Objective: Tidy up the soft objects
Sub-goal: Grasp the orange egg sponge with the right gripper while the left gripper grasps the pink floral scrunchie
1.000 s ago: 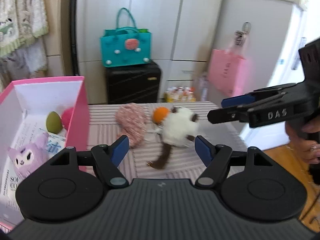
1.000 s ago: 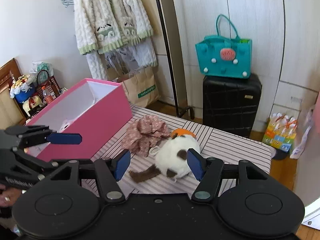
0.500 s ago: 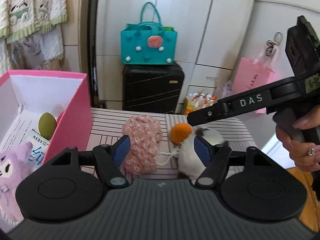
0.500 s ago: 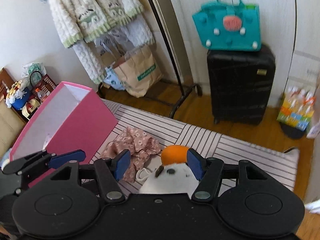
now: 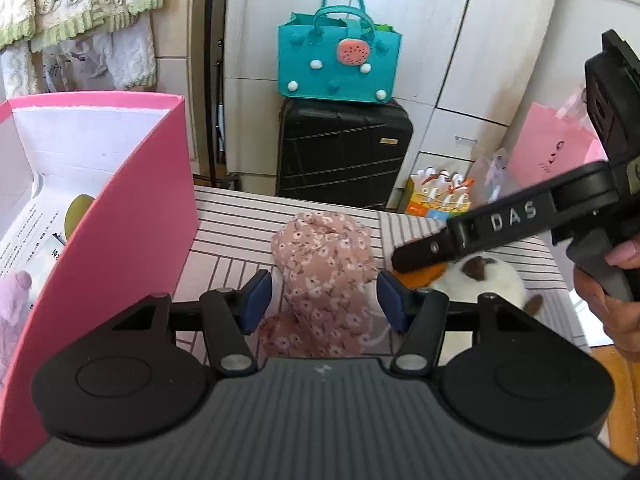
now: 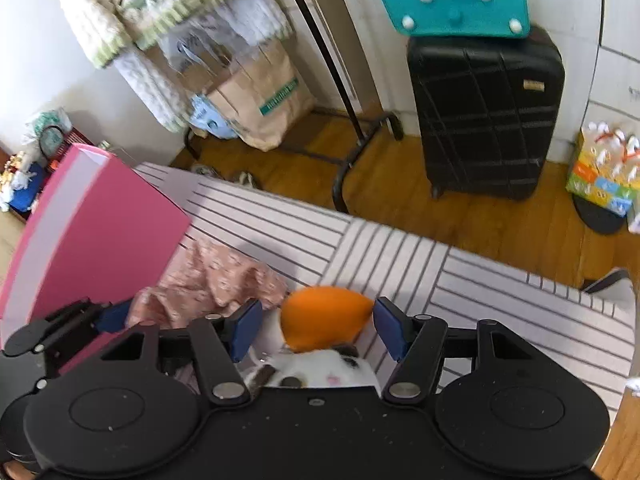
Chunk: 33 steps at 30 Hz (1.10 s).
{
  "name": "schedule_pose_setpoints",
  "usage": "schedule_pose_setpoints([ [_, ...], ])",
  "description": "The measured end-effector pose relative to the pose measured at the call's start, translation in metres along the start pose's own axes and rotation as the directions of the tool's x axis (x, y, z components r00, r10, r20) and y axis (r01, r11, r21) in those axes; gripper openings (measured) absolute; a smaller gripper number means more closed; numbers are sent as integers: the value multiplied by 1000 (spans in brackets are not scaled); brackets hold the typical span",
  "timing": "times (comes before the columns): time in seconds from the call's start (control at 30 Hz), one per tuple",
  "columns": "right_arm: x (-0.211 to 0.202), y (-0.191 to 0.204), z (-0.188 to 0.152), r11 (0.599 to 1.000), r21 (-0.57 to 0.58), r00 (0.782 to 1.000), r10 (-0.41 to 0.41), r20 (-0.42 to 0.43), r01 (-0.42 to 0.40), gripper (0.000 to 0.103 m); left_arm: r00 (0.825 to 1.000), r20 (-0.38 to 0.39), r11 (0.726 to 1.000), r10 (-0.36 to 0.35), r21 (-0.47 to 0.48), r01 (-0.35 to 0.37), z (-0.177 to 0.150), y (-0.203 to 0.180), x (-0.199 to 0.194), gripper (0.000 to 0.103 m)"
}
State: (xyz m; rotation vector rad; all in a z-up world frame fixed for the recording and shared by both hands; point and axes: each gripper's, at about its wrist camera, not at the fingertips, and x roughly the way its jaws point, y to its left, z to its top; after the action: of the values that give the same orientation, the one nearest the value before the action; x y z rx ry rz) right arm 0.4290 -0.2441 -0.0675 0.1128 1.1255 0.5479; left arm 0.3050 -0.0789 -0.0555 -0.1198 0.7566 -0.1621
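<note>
Left gripper [image 5: 325, 305]: jaws part-open and just closing, straddling the floral pink cloth [image 5: 324, 276] without pressing it. Right gripper [image 6: 318, 328]: part-open, just closing, flanking the plush toy's orange cap [image 6: 324, 316]; contact cannot be determined. Pink box [image 5: 120, 232] stands just left of the cloth on the striped table [image 6: 460, 280].

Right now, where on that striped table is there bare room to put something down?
Free patches: the far strip of the striped tablecloth between the pink cardboard box and the table's far edge, and the wide right-hand stretch past the white plush cat with its orange hat. It is crowded near the box, where the pink floral cloth bundle lies beside the cat.
</note>
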Motion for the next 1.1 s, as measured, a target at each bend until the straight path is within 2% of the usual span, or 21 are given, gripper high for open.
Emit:
schedule_pose_setpoints([
  [0.1, 5, -4, 0, 1000, 12, 1000, -14, -3, 14, 57, 1000, -6, 1000, 16, -8, -16, 0, 2, 6, 56],
  [0.2, 3, -8, 1, 1000, 27, 1000, -2, 19, 2, 54, 1000, -13, 999, 25, -36, -25, 2, 6, 12, 56],
  [0.53, -13, -14, -4, 1000, 18, 993, 14, 115, -16, 54, 998, -23, 998, 57, -18, -57, 2, 2, 26, 56],
  [0.7, -18, -3, -10, 999, -50, 989, -10, 146, 17, 54, 997, -26, 997, 72, -4, -73, 0, 2, 32, 48],
  [0.83, -22, 2, -12, 997, -74, 987, 8, 162, 4, 54, 997, -33, 997, 74, 5, -74, -1, 0, 35, 30],
  [0.93, -29, 5, -14, 997, -81, 982, 9, 189, 6, 54, 998, -42, 999, 53, 8, -53, -2, -1, 35, 21],
  [1.1, -46, 13, -23, 996, -93, 976, 10, 219, 11, 54, 999, -9, 999, 51, 14, -51, -3, -3, 23, 17],
])
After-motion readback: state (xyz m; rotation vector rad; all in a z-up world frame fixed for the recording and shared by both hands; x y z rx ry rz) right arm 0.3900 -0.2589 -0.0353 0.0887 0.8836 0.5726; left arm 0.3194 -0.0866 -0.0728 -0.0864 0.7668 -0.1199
